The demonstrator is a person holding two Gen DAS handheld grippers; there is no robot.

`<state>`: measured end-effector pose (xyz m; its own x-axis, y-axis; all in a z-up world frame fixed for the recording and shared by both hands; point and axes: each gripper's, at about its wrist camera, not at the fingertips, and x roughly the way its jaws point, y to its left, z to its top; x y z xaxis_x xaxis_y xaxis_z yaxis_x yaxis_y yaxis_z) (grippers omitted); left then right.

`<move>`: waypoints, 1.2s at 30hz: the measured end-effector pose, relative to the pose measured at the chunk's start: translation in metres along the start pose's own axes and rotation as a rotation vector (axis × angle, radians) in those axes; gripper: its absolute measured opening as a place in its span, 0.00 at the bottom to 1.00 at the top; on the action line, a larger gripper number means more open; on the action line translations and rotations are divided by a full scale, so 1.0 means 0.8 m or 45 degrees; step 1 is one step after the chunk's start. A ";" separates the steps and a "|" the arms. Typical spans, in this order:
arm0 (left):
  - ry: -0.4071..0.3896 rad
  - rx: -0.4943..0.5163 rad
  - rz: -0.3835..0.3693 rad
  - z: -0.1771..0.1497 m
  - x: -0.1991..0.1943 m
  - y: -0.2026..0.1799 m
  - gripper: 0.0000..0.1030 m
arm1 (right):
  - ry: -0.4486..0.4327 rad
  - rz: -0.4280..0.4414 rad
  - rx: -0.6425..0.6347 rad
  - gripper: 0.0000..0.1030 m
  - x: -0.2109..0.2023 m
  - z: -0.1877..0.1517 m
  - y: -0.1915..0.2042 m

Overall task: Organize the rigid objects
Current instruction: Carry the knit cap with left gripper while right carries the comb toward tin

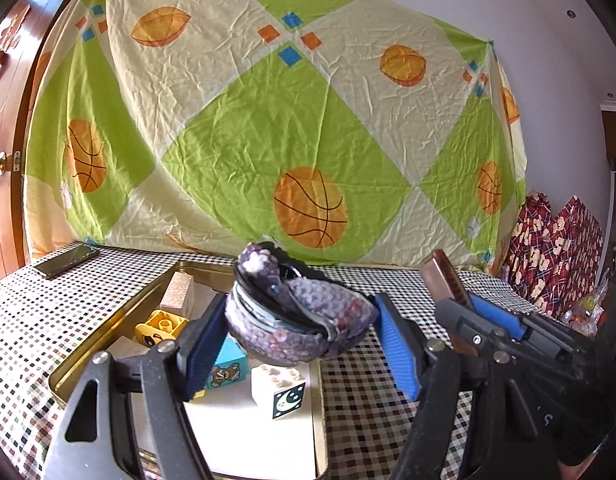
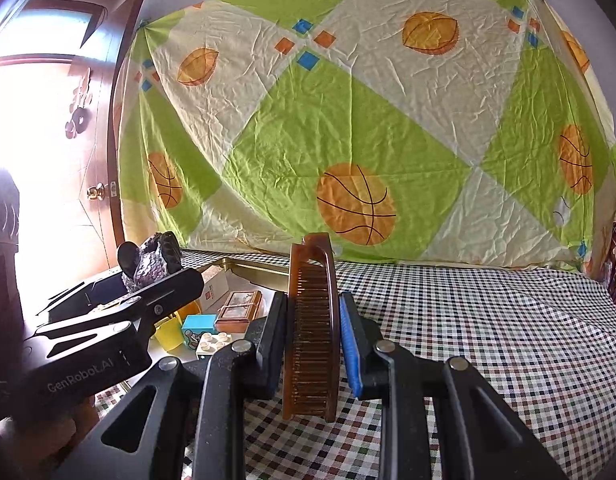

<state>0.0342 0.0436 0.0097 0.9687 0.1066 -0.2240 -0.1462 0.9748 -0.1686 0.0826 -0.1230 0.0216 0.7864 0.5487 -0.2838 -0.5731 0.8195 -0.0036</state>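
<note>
My left gripper is shut on a purple-grey knitted wristwatch band and holds it above the gold tin tray. The tray holds a yellow brick, a blue bear block, a white moon brick and a wooden block. My right gripper is shut on a brown comb, held upright above the checked tablecloth, right of the tray. The comb also shows in the left wrist view.
A black phone lies on the checked cloth at the far left. A green and cream basketball sheet hangs behind the table. Red patterned cushions sit at the right. A wooden door stands left.
</note>
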 end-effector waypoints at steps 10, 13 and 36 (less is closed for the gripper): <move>-0.009 -0.010 0.015 0.003 -0.004 0.012 0.70 | 0.004 0.028 -0.015 0.27 0.005 0.001 0.012; -0.006 -0.014 0.019 0.003 -0.005 0.017 0.70 | 0.006 0.038 -0.017 0.27 0.008 0.002 0.016; -0.025 -0.042 0.083 0.008 -0.018 0.060 0.70 | 0.028 0.105 -0.060 0.27 0.026 0.002 0.055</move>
<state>0.0148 0.0899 0.0108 0.9606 0.1739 -0.2169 -0.2155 0.9587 -0.1858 0.0745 -0.0751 0.0173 0.7309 0.6100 -0.3060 -0.6465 0.7626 -0.0241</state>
